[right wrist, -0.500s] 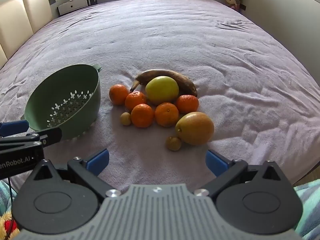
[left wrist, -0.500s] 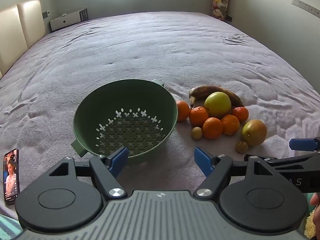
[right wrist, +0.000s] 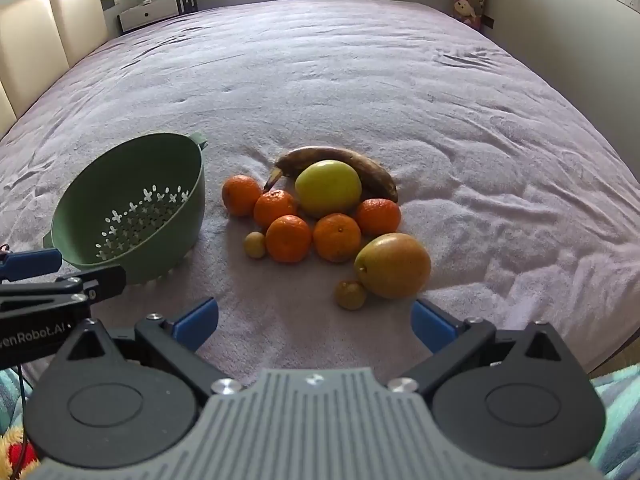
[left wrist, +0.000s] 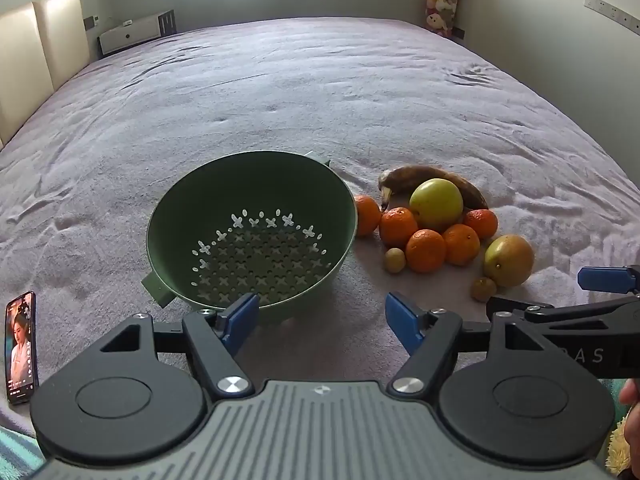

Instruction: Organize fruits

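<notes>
Green colander [left wrist: 252,240], empty (on bed [left wrist: 320,100]); fruit pile [right wrist: 328,220] beside it; left gripper [left wrist: 322,322] and right gripper [right wrist: 314,320] fingers released.

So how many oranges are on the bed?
5, all in the pile right of the colander: one far left, two in the middle row, two in front. More may hide behind.

Bed [right wrist: 360,80], mauve blanket: green colander [right wrist: 132,208], fruit cluster [right wrist: 328,216] beside it, phone [left wrist: 20,348] near edge.
</notes>
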The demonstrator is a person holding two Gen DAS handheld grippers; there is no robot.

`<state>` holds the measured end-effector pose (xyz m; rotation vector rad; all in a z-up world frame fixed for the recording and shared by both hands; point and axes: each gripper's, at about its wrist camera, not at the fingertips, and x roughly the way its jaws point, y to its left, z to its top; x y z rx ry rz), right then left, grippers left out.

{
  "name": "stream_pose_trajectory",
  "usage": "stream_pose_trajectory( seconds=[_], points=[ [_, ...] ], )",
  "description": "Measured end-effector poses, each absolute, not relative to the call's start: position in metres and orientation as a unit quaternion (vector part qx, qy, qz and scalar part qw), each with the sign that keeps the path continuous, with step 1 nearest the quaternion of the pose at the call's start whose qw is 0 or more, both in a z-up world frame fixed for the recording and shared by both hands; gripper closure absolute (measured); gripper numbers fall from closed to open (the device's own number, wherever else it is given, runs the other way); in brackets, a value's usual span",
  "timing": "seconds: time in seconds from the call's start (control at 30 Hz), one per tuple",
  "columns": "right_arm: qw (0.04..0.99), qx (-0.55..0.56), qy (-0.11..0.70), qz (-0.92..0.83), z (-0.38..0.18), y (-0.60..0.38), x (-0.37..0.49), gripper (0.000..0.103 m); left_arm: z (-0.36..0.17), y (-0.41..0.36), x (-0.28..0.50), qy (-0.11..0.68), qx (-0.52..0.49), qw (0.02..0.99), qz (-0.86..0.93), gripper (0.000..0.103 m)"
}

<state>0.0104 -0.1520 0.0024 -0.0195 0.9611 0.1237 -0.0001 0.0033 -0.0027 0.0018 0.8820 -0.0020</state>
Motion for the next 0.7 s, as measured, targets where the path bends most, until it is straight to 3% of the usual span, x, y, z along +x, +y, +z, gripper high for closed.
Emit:
stream_pose_trajectory(
  seconds=[0.7],
  points=[
    [0.888,-0.026,0.455,0.060,0.0011,-0.1496,0.0096,0.004,-0.0061,0.0084,-0.0001,0.437,0.001,0.899,0.000,0.019]
  ],
)
